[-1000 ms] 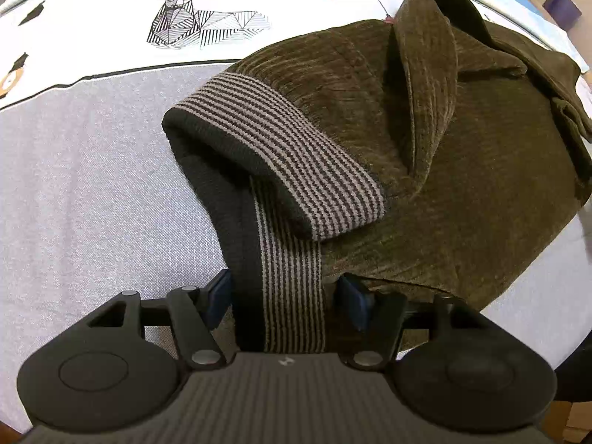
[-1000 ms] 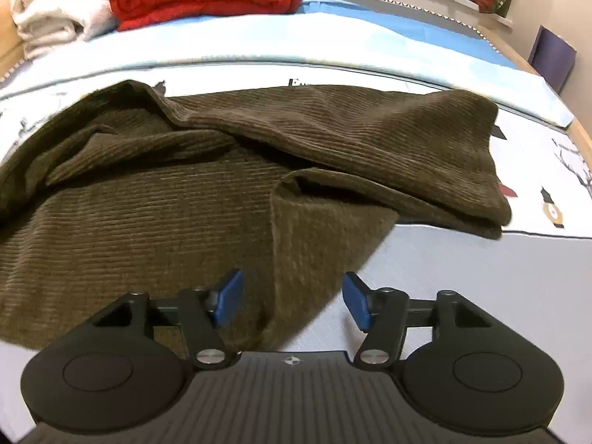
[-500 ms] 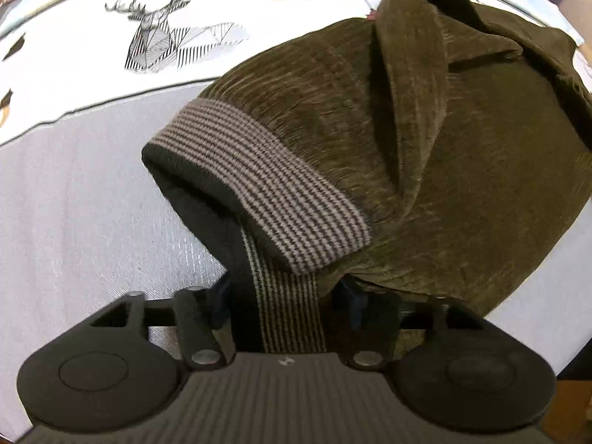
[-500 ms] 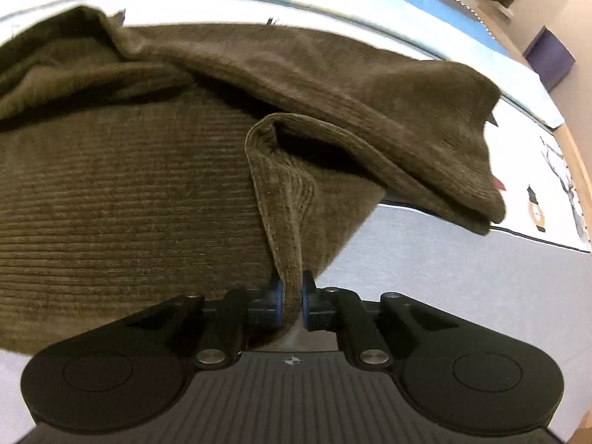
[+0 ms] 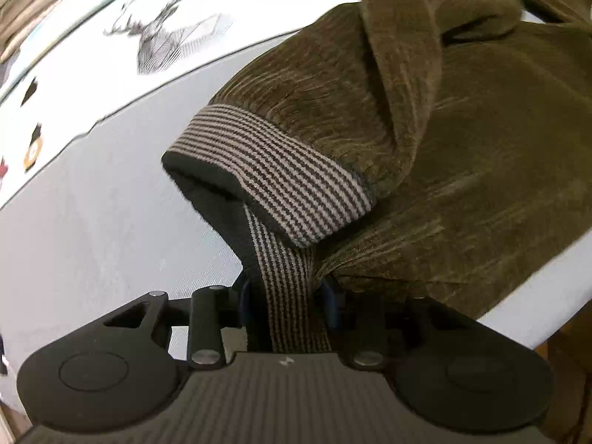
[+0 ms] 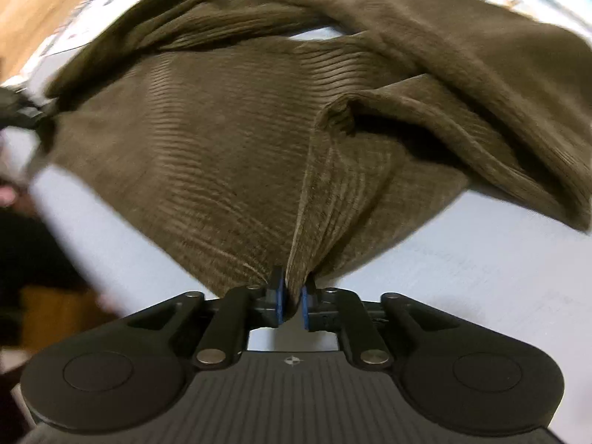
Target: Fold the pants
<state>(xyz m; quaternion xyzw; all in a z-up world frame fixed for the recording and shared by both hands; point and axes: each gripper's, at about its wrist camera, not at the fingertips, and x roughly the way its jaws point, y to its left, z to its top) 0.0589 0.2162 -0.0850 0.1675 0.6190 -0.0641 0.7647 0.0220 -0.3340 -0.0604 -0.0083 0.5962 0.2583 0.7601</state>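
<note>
Olive-brown corduroy pants (image 5: 462, 148) lie crumpled on a grey bed sheet (image 5: 92, 222). Their striped elastic waistband (image 5: 273, 170) curls open towards me. My left gripper (image 5: 286, 299) has a strip of that waistband drawn up taut between its blue pads, and its jaws are closing on it. In the right wrist view the pants (image 6: 222, 129) spread out ahead. My right gripper (image 6: 292, 299) pinches a raised fold of corduroy at the near hem between nearly closed pads, and its jaws are opening slightly.
A deer print (image 5: 170, 33) and small figures mark the white part of the sheet beyond the pants. The bed edge (image 5: 555, 314) runs close at the lower right. Wooden floor (image 6: 29, 7) shows at the upper left, and a dark blurred shape (image 6: 22, 111) at the left edge.
Both grippers went from open to closed on the fabric, left on the waistband, right on a corduroy fold. The right one swung sideways with its fold, pulling the cloth taut.
</note>
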